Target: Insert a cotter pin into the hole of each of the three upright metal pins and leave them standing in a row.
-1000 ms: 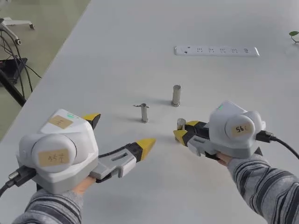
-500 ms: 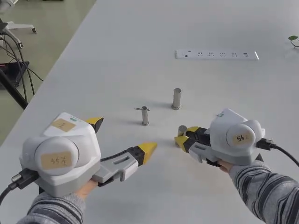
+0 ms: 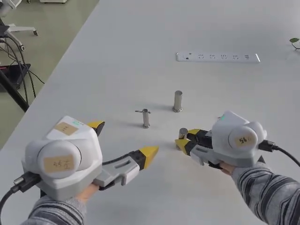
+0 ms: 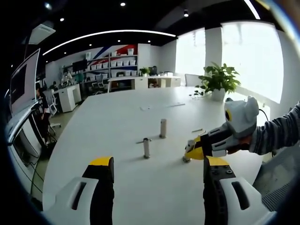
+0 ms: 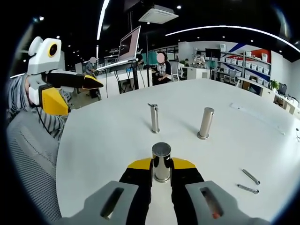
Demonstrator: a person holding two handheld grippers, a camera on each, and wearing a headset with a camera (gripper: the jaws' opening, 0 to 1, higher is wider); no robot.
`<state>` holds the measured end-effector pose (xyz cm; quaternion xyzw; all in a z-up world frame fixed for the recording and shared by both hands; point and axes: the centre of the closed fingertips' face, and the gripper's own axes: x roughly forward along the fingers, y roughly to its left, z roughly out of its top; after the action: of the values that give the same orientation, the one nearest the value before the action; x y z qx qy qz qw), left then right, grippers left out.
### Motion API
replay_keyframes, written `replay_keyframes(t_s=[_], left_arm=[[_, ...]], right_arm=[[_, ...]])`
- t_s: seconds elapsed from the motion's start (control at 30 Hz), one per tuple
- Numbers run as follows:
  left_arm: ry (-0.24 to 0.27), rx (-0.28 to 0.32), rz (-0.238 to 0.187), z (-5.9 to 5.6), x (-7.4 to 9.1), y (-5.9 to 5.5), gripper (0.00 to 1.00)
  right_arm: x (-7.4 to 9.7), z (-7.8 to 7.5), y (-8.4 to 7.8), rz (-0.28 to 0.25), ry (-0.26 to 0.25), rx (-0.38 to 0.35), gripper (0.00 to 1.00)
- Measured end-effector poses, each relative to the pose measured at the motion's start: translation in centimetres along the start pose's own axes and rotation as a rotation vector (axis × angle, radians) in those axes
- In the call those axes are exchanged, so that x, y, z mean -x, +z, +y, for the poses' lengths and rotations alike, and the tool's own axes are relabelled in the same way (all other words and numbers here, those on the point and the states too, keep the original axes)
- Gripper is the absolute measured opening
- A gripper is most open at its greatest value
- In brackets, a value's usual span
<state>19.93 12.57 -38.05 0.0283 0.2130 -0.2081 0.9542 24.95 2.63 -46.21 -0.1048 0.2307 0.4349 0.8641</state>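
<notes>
Three metal pins stand on the white table (image 3: 117,56). The far pin (image 3: 178,101) (image 5: 205,123) is bare. The middle pin (image 3: 146,118) (image 5: 154,118) (image 4: 146,147) has a cotter pin through its top. My right gripper (image 3: 184,138) (image 5: 161,169) is shut on the near pin (image 3: 183,133) (image 5: 161,161), which stands upright between its yellow tips. My left gripper (image 3: 123,138) (image 4: 158,165) is open and holds nothing, at the lower left, well short of the pins. Two loose cotter pins (image 5: 248,183) lie to the right of the held pin.
A white power strip (image 3: 218,57) lies at the back of the table. A green leaf (image 3: 295,41) pokes in at the far right edge. The table's left edge (image 3: 51,79) drops to the floor, where cables and a stand sit.
The head camera has shifted slightly, so everything sits a little lower in the picture. Both grippers and the pins keep their places relative to each other.
</notes>
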Motion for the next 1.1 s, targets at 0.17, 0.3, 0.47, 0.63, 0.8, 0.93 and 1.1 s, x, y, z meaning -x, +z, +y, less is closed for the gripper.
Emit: replay_keyframes(t_s=[0.17,0.3,0.47,0.63,0.8,0.93,1.1], left_arm=[[0.000,0.006,0.008,-0.1,-0.1,-0.2,0.77],[-0.002,-0.005,0.002,-0.2,-0.2,-0.3,0.76],[-0.011,-0.009,-0.009,-0.8,-0.2,-0.2,0.76],[-0.029,-0.016,-0.008,-1.5,-0.4,-0.3,0.75],[-0.045,-0.021,-0.010,-2.2,-0.8,-0.3,0.75],[-0.047,-0.025,-0.003,-2.5,-0.9,-0.4,0.73],[-0.061,-0.022,-0.010,-2.9,-1.0,-0.2,0.70]], right_arm=[[0.3,0.1,0.5,-0.015,0.007,-0.012,0.16],[0.9,0.1,1.3,-0.037,0.018,-0.063,0.23],[2.0,-0.4,1.9,-0.032,0.030,-0.074,0.31],[3.6,-1.3,2.3,-0.029,0.046,-0.112,0.34],[5.4,-2.7,1.9,0.019,0.047,-0.110,0.35],[6.5,-4.3,0.8,0.079,0.041,-0.084,0.34],[7.7,-6.7,-1.0,0.184,0.016,-0.037,0.31]])
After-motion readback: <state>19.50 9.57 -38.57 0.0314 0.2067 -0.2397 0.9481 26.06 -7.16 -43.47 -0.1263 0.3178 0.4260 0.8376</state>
